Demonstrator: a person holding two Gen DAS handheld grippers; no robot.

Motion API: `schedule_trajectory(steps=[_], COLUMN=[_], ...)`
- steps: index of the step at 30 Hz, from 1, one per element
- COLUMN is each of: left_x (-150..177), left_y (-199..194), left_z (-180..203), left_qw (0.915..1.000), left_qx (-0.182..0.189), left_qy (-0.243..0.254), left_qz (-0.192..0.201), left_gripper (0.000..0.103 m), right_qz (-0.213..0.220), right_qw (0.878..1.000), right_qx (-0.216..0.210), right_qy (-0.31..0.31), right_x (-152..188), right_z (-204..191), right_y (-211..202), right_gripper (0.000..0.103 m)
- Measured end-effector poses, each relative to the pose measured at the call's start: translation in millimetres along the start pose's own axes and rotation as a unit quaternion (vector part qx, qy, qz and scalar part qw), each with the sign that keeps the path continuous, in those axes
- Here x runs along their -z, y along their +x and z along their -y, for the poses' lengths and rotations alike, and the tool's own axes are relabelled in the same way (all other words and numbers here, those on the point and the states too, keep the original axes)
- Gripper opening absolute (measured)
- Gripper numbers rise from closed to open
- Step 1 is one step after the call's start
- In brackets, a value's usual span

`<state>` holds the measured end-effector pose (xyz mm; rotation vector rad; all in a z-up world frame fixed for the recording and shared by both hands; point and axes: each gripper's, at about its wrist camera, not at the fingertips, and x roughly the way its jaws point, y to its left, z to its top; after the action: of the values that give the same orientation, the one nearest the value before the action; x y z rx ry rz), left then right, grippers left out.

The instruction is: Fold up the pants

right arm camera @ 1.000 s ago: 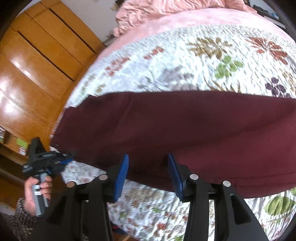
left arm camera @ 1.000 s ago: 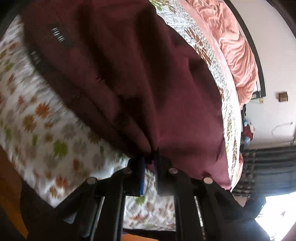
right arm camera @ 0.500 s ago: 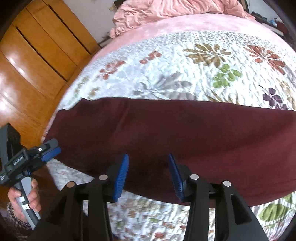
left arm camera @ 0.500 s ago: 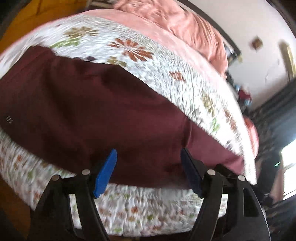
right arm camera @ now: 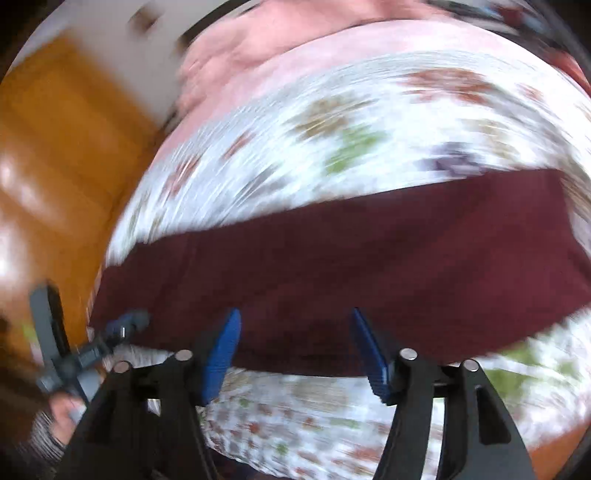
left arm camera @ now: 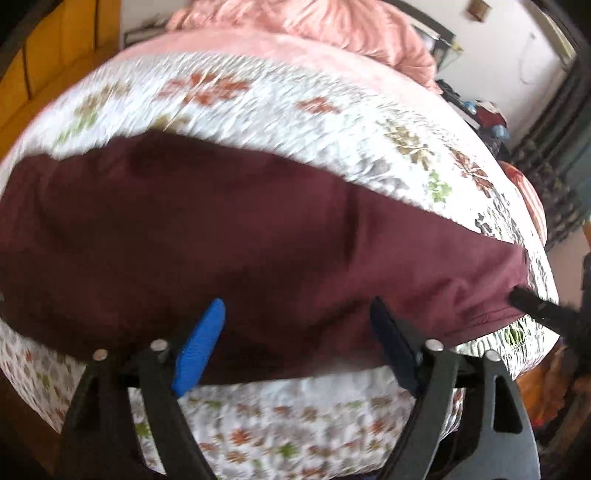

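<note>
The maroon pants [left arm camera: 240,236] lie folded lengthwise as a long band across the near edge of the floral quilt; they also show in the right wrist view [right arm camera: 351,273]. My left gripper [left arm camera: 295,321] is open and empty, hovering just in front of the band's near edge. My right gripper [right arm camera: 295,328] is open and empty, also in front of the near edge. The left gripper shows at the band's left end in the right wrist view [right arm camera: 110,332]. The right gripper's tip shows at the band's right end in the left wrist view [left arm camera: 532,299]. Both views are blurred.
The bed carries a white floral quilt [left arm camera: 295,110] over a pink sheet, with a rumpled pink blanket [left arm camera: 351,29] at the far end. Wooden wardrobe doors [right arm camera: 55,166] stand left of the bed. Dark curtains [left arm camera: 561,147] and clutter are at the right.
My left gripper let go of the pants' edge, opened wide and drew back. My right gripper opened wider and shifted right along the band. The pants now lie flat.
</note>
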<state>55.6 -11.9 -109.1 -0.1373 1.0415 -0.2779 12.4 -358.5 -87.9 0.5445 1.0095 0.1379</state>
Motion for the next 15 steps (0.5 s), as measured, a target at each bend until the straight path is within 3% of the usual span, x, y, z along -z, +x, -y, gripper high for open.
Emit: schedule_trajectory(steps=[5,8,12,15], left_x=[-14,-10,-1,6], left_y=[16,33,61,70], left_z=[56,77,87,85], left_qw=[0.9983,0.9973,0.9965,0.9967], left_qx=[0.008,0.012,0.021,0.021], left_qy=[0.057,0.072,0.061,0.053], left_qz=[0.009,0.0,-0.054,-0.058], left_gripper=[0.088,0.089,0.089,0.089], right_qz=[0.037,0.039,0.044,0.057], right_qw=[0.985,0.971,0.962,0.966], right_qx=[0.048,0.036,-0.03,-0.029], right_qy=[0.161,0.232,0.269,0.251], right_x=[0,10,13,6], right_z=[115,169,197,194], right_y=[-52,-58,-47,-38], right_gripper=[0.066,0.068,0.069,0.069])
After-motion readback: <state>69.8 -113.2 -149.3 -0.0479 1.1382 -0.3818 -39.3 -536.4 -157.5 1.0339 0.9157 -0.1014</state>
